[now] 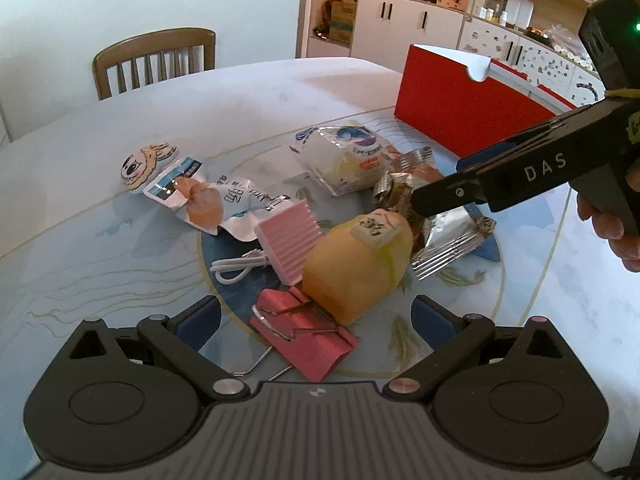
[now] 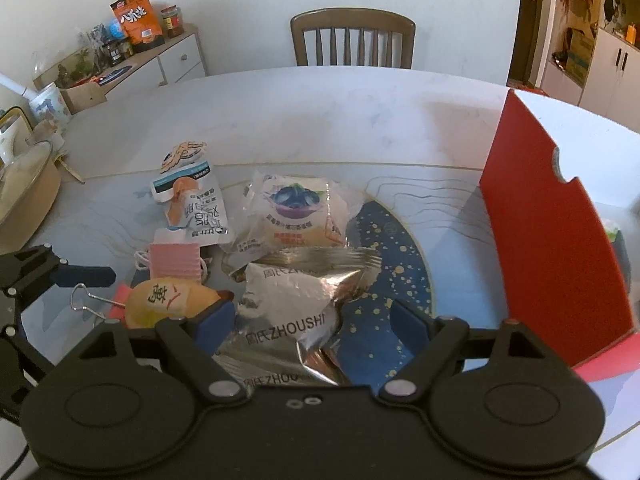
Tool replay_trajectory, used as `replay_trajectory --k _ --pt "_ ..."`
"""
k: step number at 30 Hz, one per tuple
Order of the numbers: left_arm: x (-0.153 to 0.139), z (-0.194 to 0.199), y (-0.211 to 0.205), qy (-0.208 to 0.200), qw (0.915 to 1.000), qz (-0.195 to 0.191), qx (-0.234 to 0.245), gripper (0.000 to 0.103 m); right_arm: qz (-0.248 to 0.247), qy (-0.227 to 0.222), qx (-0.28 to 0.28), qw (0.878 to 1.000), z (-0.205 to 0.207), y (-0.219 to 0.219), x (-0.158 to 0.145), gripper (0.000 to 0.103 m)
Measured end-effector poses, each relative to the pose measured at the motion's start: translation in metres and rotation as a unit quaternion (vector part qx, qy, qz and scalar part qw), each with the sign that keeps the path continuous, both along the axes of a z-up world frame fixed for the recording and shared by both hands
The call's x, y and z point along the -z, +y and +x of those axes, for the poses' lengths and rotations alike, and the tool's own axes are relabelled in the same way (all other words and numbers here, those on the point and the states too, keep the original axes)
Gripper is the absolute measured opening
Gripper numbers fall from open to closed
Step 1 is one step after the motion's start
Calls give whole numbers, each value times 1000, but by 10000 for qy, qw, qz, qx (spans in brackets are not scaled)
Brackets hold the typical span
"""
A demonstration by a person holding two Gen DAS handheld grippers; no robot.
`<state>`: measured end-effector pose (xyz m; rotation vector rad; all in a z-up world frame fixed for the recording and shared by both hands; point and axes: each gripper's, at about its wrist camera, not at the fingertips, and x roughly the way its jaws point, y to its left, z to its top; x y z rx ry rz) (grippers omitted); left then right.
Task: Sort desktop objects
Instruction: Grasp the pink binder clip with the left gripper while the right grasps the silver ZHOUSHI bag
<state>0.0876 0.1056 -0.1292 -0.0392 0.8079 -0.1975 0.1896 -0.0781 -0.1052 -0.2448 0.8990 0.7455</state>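
Observation:
My left gripper [image 1: 316, 316] is open above a pink binder clip [image 1: 304, 336], with a yellow plush toy [image 1: 356, 264] just beyond it. My right gripper [image 2: 312, 316] is open, its fingers on either side of a silver foil snack packet [image 2: 292, 300]; the same gripper [image 1: 448, 196] shows from the side in the left wrist view, over that packet [image 1: 448, 236]. A pink ribbed charger [image 1: 290, 240] with a white cable, a chicken snack pack [image 1: 208, 200], a blueberry bread pack [image 2: 296, 208] and a cartoon sticker [image 1: 146, 164] lie around.
A red open box [image 2: 552, 248] stands at the right on the white table [image 2: 320, 112]. A wooden chair [image 2: 352, 36] is at the far edge. A pot [image 2: 24, 188] and a cabinet with jars are at the left.

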Motion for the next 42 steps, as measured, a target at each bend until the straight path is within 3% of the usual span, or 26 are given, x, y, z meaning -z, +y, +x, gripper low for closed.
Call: replay_trajectory --k 8,16,19,26,34,36,42 --pt "5 -2 5 -24 10000 -8 -41 96 8 242 58 9997 6 6 8 76" --pt "2 -7 3 -115 9999 56 3 71 94 384 164 9991 8 5 10 73" --pt "1 -8 3 -111 9999 23 -13 61 169 513 185 9984 10 6 10 61" --pt "-1 -11 9 -33 9996 -88 -255 43 185 538 266 9980 8 2 9 57" --pt "-3 -21 7 50 9985 -213 -510 40 163 463 297 9984 0 -8 8 50" --pt "-4 -24 8 94 9976 -332 -602 31 164 447 320 9984 -4 -11 7 48" --pt "-4 -37 4 83 9971 -313 -695 31 113 391 339 9986 -18 -25 6 48"
